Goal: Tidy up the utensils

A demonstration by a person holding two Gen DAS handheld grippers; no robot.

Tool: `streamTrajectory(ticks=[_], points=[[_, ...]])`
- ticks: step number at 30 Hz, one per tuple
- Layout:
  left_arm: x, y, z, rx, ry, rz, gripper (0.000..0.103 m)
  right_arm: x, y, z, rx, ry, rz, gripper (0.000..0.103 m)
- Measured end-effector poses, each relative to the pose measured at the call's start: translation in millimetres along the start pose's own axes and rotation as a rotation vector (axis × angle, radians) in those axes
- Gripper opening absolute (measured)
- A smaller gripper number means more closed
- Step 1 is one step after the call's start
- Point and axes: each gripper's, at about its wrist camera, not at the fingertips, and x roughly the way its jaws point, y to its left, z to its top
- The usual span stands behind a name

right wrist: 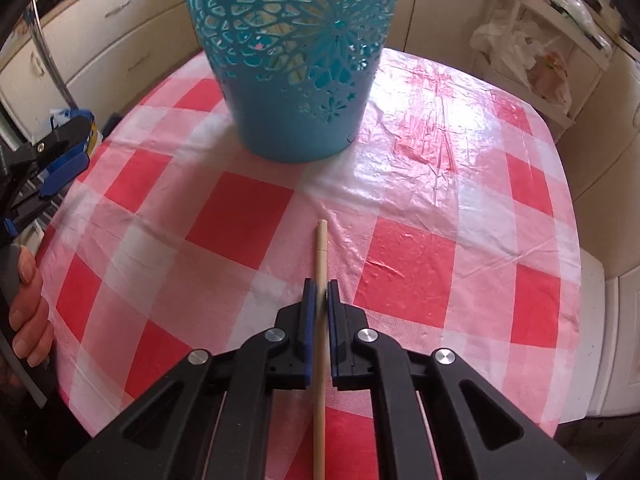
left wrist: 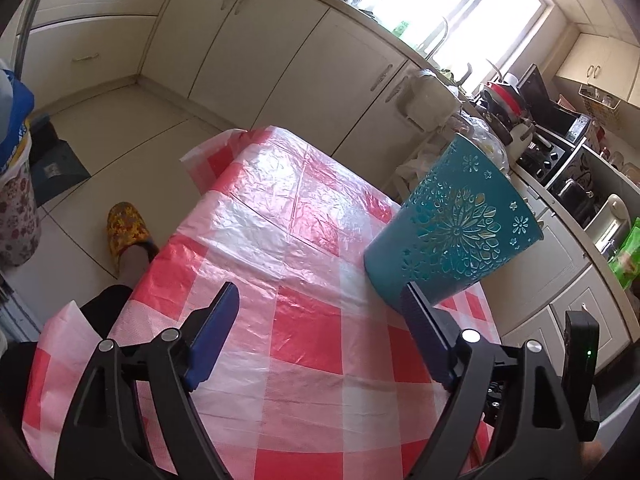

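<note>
Between the right gripper [right wrist: 321, 292] pads: thin pale wooden stick [right wrist: 321, 256] (round-ended); straight.

No legible text, labels, brands or numbers in either view, printing on the blue and yellow bag [left wrist: 16, 128] at the left edge too blurred to read

- The right gripper [right wrist: 321, 294] was clamped on a wooden stick [right wrist: 321, 264].
- A teal holder [right wrist: 296, 92] stood upright on the checked tablecloth [right wrist: 460, 208] beyond it.
- At the left edge, a hand [right wrist: 28, 312] held the left gripper [right wrist: 60, 156].
</note>
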Motion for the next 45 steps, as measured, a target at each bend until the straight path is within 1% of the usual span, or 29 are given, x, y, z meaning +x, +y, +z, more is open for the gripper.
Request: streamTrajectory(ticks=[2, 4, 5, 6, 7, 8, 9, 11, 12, 13, 14, 15, 16, 19, 22, 25, 28, 30, 32, 33, 36, 41, 45], points=[[2.7, 2.2, -0.9, -0.008, 0.01, 0.0, 0.08, 1.2, 8.6, 7.3, -0.069, 0.024, -0.031, 0.007], [1.4, 3.6, -0.9, -0.015, 0.005, -0.003, 0.079, -0.9, 16.1, 7.5, -0.139, 0.036, -0.062, 0.006], [1.5, 3.9, -1.2, -0.018, 0.004, -0.002, 0.08, -1.6, 18.4, 7.5, -0.15, 0.041, -0.052, 0.006], [0.8, 4.7, -1.1, -0.02, 0.004, -0.002, 0.08, -4.4, 15.9, 6.3, -0.126, 0.036, -0.011, 0.006], [1.4, 4.7, -1.4, -0.022, 0.005, -0.002, 0.079, -11.9, 7.3, 4.8, -0.045, -0.003, 0.075, 0.006], [2.1, 4.7, -1.5, -0.023, 0.007, -0.002, 0.08, -20.7, 0.5, 2.5, 0.02, -0.056, 0.145, 0.006], [2.3, 5.1, -1.7, -0.023, 0.011, -0.002, 0.08, -34.9, -5.0, -0.5, 0.081, -0.142, 0.223, 0.006], [5.4, 3.9, -2.0, -0.018, 0.024, -0.001, 0.08, -62.6, -11.0, -3.3, 0.176, -0.291, 0.3, 0.006], [6.4, 3.5, -1.9, -0.015, 0.03, 0.001, 0.08, -81.3, -14.3, -3.7, 0.223, -0.392, 0.35, 0.006], [7.9, 2.9, -2.0, -0.012, 0.037, 0.003, 0.08, -97.2, -15.3, -1.0, 0.252, -0.467, 0.375, 0.006], [9.5, 2.0, -2.3, -0.009, 0.043, 0.005, 0.08, -115.2, -17.2, 1.9, 0.281, -0.551, 0.376, 0.006], [9.3, 2.1, -2.5, -0.008, 0.045, 0.006, 0.08, -129.6, -18.7, 5.7, 0.296, -0.617, 0.387, 0.006], [9.4, 2.0, -2.7, -0.009, 0.045, 0.007, 0.079, -149.0, -21.7, 11.6, 0.315, -0.71, 0.395, 0.006], [8.4, 2.3, -2.7, -0.011, 0.039, 0.005, 0.08, -197.5, -28.4, 22.9, 0.352, -0.95, 0.334, 0.006], [8.0, 2.5, -2.7, -0.012, 0.038, 0.004, 0.08, -228.2, -30.8, 38.5, 0.362, -1.14, 0.256, 0.006], [8.0, 2.1, -2.7, -0.011, 0.041, 0.003, 0.08, -247.0, -30.2, 54.2, 0.383, -1.269, 0.192, 0.006], [7.6, 1.2, -2.8, -0.01, 0.042, 0.002, 0.08, -252.1, -32.9, 73.6, 0.39, -1.354, 0.124, 0.006], [7.6, 1.1, -2.6, -0.011, 0.042, 0.002, 0.08, -246.3, -31.0, 89.0, 0.386, -1.382, 0.078, 0.006], [7.6, 1.0, -2.7, -0.011, 0.042, 0.0, 0.08, -234.3, -27.4, 102.5, 0.381, -1.381, 0.051, 0.006], [7.6, 0.7, -2.9, -0.012, 0.043, -0.002, 0.08, -227.9, -26.4, 106.6, 0.381, -1.375, 0.047, 0.006], [8.4, 0.5, -3.2, -0.015, 0.046, -0.007, 0.08, -193.6, -26.5, 123.2, 0.389, -1.311, 0.046, 0.006], [8.9, -0.1, -3.7, -0.018, 0.046, -0.014, 0.08, -151.2, -29.8, 124.2, 0.418, -1.224, 0.043, 0.006], [9.8, -0.2, -3.7, -0.018, 0.048, -0.013, 0.08, -137.7, -34.2, 120.8, 0.431, -1.192, 0.032, 0.006]])
